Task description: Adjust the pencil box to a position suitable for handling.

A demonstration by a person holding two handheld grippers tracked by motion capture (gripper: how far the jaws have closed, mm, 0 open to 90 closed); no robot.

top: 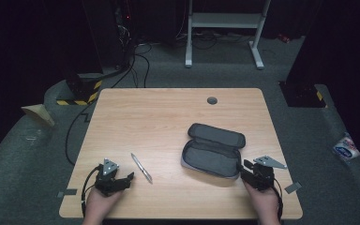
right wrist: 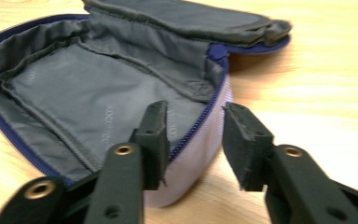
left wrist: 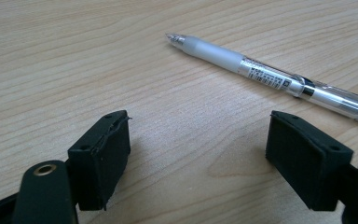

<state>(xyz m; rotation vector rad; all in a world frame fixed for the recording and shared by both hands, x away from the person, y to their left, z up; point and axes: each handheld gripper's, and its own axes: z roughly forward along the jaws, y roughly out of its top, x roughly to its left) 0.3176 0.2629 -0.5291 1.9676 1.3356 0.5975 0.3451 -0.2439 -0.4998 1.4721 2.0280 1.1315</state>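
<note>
Where the pale wood-grain table [top: 136, 112] meets the lower left of the high view, the left gripper [top: 130, 177] rests in a hand [top: 102, 202], its grey three-cornered plate on top and its black jaws pointing right toward the pen [top: 141, 168]. In the left gripper view those jaws are blocky, matte black rubber pads, spread wide and released, holding nothing; bare wood lies between them. The pen [left wrist: 261, 74] lies just beyond them across the upper right of that view, a slim cylinder with a frosted white grip, a silvery tip, a printed label and a clear barrel, flat on the table and apart from both pads.

Right of centre in the high view sits the pencil case [top: 213, 150], a soft grey fabric pouch lying open, its lid flap folded back toward the far side. At the lower right, the right gripper [top: 240, 165] reaches the case's near right corner. In the right gripper view the jaws stand partly open, straddling the case's rim [right wrist: 214, 112]: one pad inside over the grey lining, the other outside by the lavender wall, along the blue zipper; whether they touch it, I cannot tell.
</note>
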